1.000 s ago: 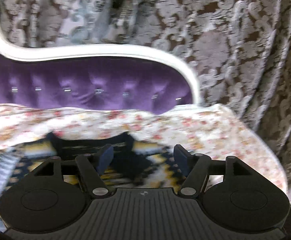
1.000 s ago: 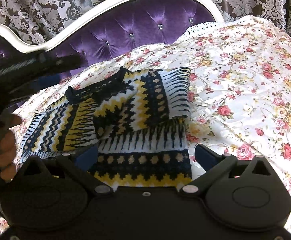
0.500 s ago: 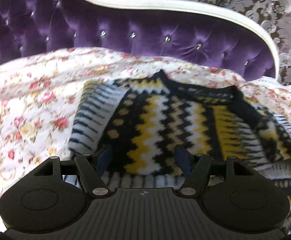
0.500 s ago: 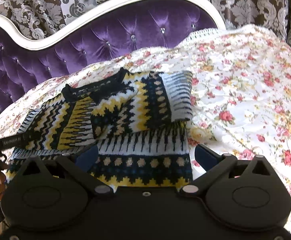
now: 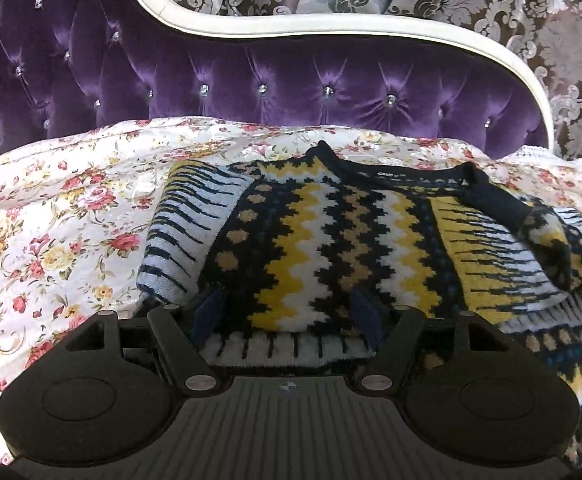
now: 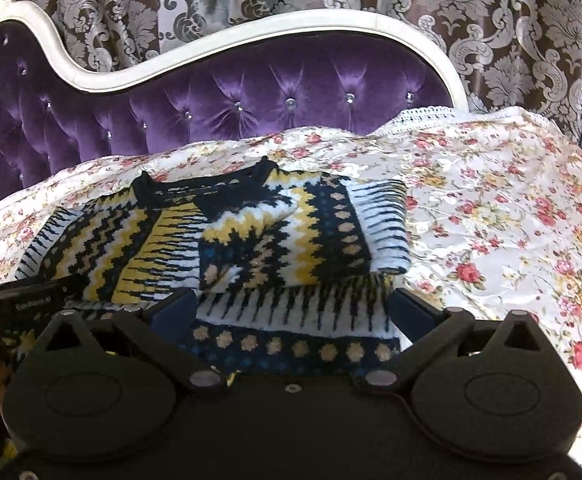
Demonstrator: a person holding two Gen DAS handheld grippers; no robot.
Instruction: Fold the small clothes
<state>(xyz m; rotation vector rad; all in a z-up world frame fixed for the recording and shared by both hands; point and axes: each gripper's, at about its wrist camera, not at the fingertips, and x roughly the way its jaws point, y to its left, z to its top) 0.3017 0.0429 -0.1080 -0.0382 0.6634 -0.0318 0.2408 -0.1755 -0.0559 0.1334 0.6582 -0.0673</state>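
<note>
Purple tufted headboard [image 5: 291, 80] and damask curtains [image 6: 511, 40] back a bed with a floral bedspread [image 5: 59, 216]. On it lies a yellow, navy and white patterned sweater [image 5: 331, 248], both sleeves folded inward, neckline toward 12 o'clock. Left tongs [image 5: 289, 314] stand open, straddling the folded sleeve's edge at 6 o'clock without pinching it. Right tongs [image 6: 291, 310] are spread wide over the lower hem.

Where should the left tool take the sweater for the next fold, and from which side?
Likely the near hem corner of the sweater, where the striped edge lies between the left tool's open fingers. Come in low from the near side: both sleeves are already folded across the body, and that bottom edge lies free on the floral bedspread.
</note>
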